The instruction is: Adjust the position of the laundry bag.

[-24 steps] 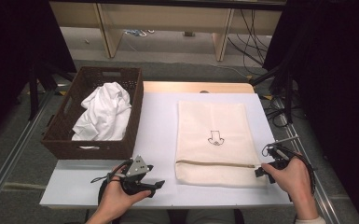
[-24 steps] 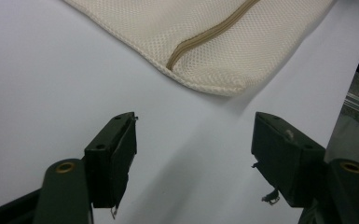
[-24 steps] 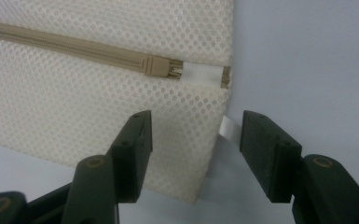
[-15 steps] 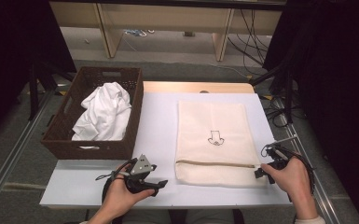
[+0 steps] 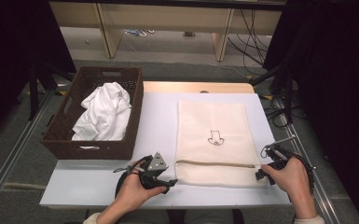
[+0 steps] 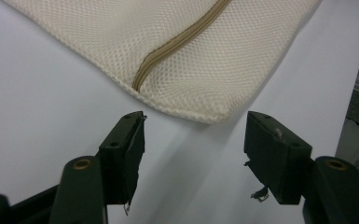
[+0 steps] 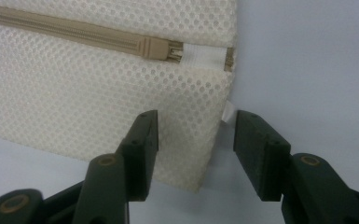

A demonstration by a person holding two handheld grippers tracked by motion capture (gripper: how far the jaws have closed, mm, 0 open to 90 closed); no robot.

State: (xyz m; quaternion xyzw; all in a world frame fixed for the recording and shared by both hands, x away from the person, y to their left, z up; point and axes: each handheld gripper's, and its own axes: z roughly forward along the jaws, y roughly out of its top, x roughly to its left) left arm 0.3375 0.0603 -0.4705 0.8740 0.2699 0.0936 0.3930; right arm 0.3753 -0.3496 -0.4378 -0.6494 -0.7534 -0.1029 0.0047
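A cream mesh bag [image 5: 212, 126] lies flat on the white table [image 5: 154, 121], with a tan zipper [image 5: 214, 163] running across its near end. My left gripper [image 5: 170, 182] stands open just off the bag's near left corner. In the left gripper view that corner [image 6: 205, 114] sits a little ahead of the left gripper [image 6: 193, 135], untouched. My right gripper [image 5: 259, 175] is open at the bag's near right corner. In the right gripper view the right gripper [image 7: 193, 135] straddles the bag's side edge [image 7: 214, 140], one jaw over the mesh, and the zipper pull [image 7: 161, 48] lies just beyond.
A dark wicker basket [image 5: 91, 149] holding a crumpled white cloth [image 5: 103, 112] stands at the table's left. A wooden strip [image 5: 198, 87] borders the far edge. Metal rails and cables run along the floor on both sides.
My left hand has slid right, bringing its gripper close to the bag's near left corner. The right hand has stayed at the right corner.
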